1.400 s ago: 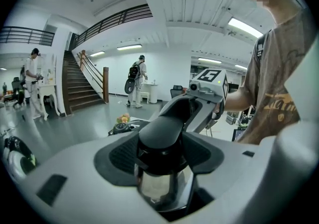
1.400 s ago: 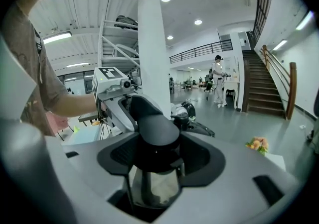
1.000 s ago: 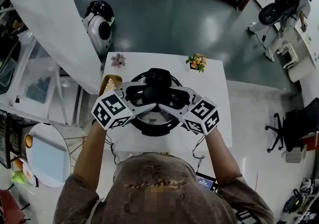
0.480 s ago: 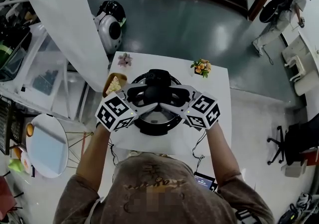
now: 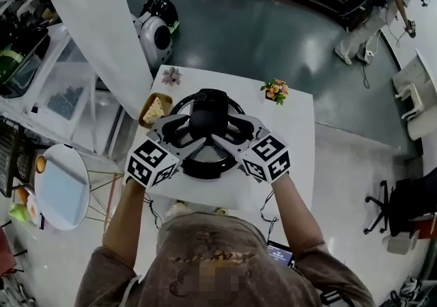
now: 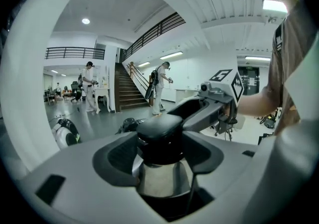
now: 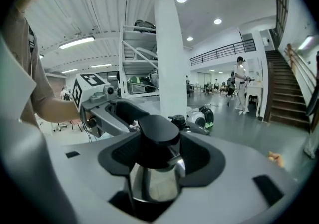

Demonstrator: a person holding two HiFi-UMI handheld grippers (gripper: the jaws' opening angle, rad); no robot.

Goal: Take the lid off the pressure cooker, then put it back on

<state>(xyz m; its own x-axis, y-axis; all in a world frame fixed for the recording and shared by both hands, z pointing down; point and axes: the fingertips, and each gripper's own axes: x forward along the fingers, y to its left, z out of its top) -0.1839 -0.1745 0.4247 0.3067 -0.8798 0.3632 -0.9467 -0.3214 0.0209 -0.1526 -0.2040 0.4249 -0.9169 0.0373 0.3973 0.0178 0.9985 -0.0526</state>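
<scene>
The pressure cooker [image 5: 205, 162] stands in the middle of the white table [image 5: 297, 136]; its black rim shows as a ring. The lid's black knob [image 5: 208, 116] sits on top, over a shiny steel stem [image 6: 162, 178]. My left gripper [image 5: 196, 134] comes in from the lower left and my right gripper [image 5: 222, 134] from the lower right, and they meet at the knob. In both gripper views the knob [image 6: 160, 136] [image 7: 158, 136] fills the gap between the dark pads, so both are shut on it. The right jaws have just closed slightly further. Whether the lid rests on the pot is hidden.
On the table's far side stand a small potted plant with orange flowers [image 5: 275, 89], a pink flower [image 5: 171, 76] and a wooden plate with food [image 5: 153, 109]. A round side table [image 5: 61, 188] is to the left. A white column [image 5: 95, 19] rises nearby, with people farther off.
The left gripper's marker cube has swung a little down and left around the knob. Both grippers stay on the knob, and the head view has shifted.
</scene>
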